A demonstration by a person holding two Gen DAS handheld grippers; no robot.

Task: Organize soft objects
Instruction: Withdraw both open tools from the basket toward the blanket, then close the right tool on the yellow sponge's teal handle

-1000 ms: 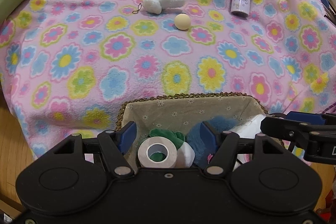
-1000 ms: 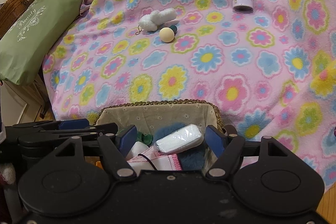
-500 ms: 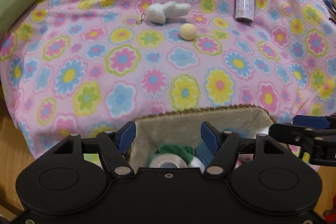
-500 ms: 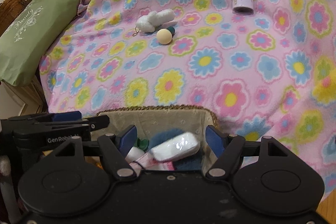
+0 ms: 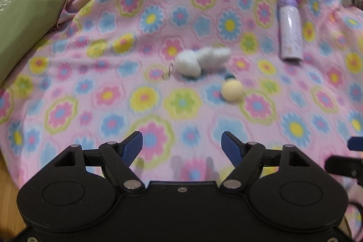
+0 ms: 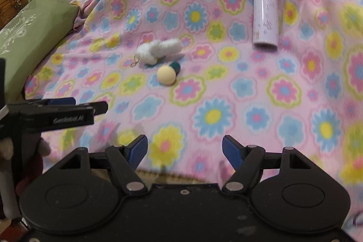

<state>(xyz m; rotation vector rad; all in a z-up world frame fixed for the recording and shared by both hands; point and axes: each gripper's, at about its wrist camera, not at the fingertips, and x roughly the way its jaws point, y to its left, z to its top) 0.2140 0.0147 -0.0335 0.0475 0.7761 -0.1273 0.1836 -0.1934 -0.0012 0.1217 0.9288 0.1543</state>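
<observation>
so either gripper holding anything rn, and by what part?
Nothing held. Left gripper is opening, with nothing between its jaws; right gripper is open and empty.

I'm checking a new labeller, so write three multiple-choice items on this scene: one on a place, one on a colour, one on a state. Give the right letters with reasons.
1. Where does the cream ball lie, seen from the right wrist camera?
A. on the green cushion
B. just in front of the white plush toy
C. touching the bottle

2. What colour is the cap of the bottle?
A. purple
B. red
C. black

3. What is between the jaws of the right gripper?
A. the ball
B. the plush toy
C. nothing

Answers:
1. B: the ball sits on the flowered blanket right below the plush toy, well apart from the bottle and the green cushion.
2. A: the cap on the bottle's far end is purple over a pale body.
3. C: only blanket shows between the blue pads.
</observation>
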